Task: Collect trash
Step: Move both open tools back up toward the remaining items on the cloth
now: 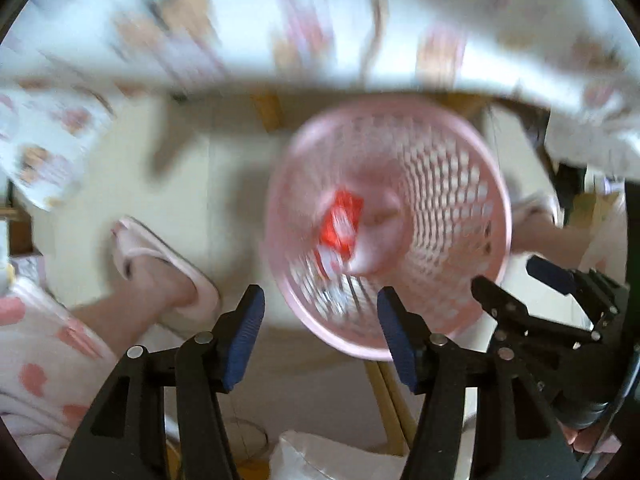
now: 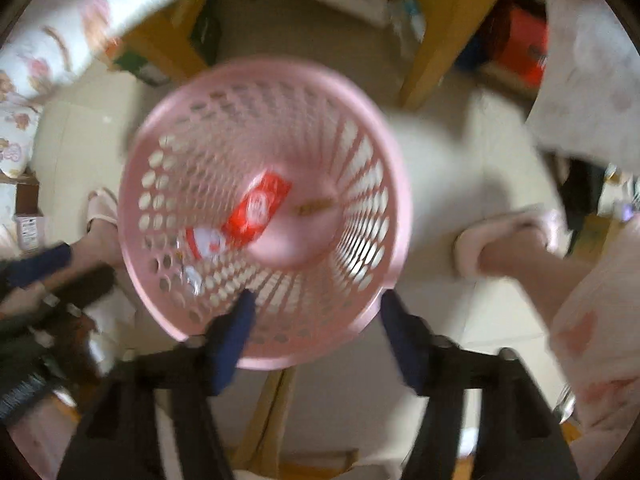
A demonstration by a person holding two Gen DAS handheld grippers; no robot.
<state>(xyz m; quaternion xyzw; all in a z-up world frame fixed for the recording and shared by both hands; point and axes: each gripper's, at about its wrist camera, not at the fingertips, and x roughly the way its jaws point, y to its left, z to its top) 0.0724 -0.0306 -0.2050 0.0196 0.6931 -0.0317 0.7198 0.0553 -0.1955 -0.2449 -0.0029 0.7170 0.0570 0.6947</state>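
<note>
No text, brand, number or sign legible in either view; both are motion-blurred.

Print-bearing surfaces, all unreadable:
- Red flat wrapper with a white oval emblem (image 2: 256,210), lying on the floor of the round pink perforated plastic basket (image 2: 160,128). The emblem looks like a logo, but its letters are smeared. Left wrist view shows the same wrapper (image 1: 340,226) as red and white streaks.
- White-and-red round packet (image 2: 208,242), touching the red wrapper inside the basket: markings visible, no characters resolvable.
- Small white label with dark lines (image 2: 28,232), on a box at the frame edge left of the basket: too small to read.
</note>
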